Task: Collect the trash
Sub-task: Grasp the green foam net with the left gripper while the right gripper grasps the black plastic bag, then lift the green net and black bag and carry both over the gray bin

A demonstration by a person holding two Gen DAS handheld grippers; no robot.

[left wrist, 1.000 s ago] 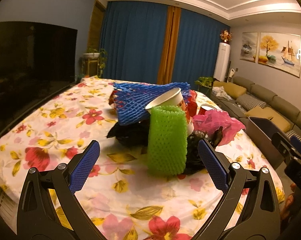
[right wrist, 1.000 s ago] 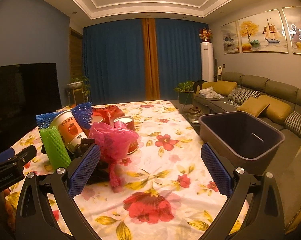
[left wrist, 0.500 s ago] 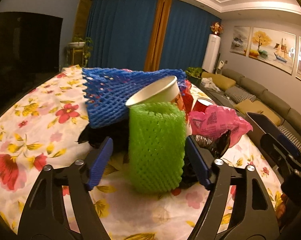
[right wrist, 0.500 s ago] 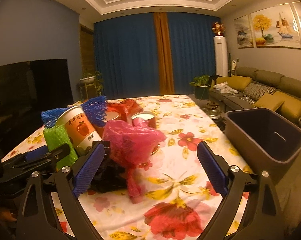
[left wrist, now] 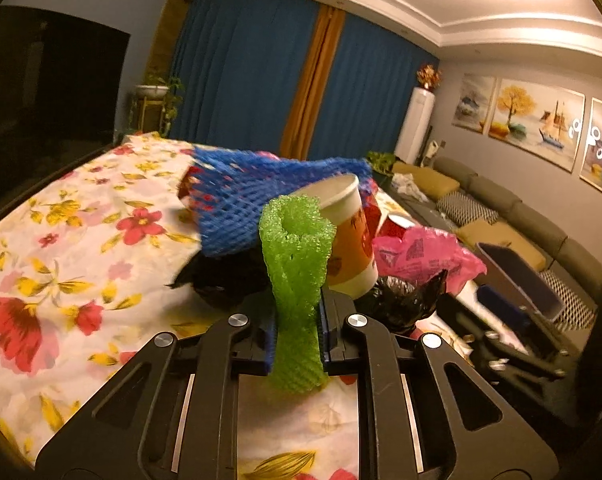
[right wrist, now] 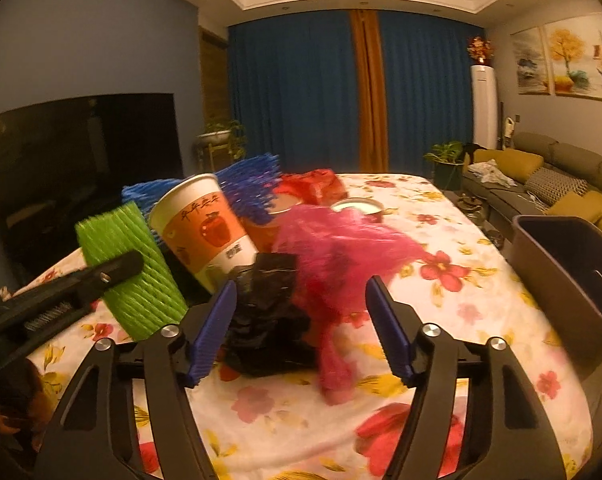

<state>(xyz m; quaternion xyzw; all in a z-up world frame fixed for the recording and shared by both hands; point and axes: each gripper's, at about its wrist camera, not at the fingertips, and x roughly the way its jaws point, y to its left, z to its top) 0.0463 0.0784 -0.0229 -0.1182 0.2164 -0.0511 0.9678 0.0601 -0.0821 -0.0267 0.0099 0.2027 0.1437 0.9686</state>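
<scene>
My left gripper (left wrist: 297,336) has just closed, pinching the green foam net sleeve (left wrist: 297,280) beside the paper cup (right wrist: 205,232). My right gripper (right wrist: 301,328), closing, straddles the pink plastic bag (right wrist: 341,256) unpinched. The dark bin (right wrist: 573,264) looks empty; everything remains.

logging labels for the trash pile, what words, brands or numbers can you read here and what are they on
None can be read for certain.
paper cup: a row of characters above an apple picture, plus a small dark label below it, both too blurred to read.
pink plastic bag: dark print, too crumpled and small to read.
wall art: white marks, no clear reading.
</scene>
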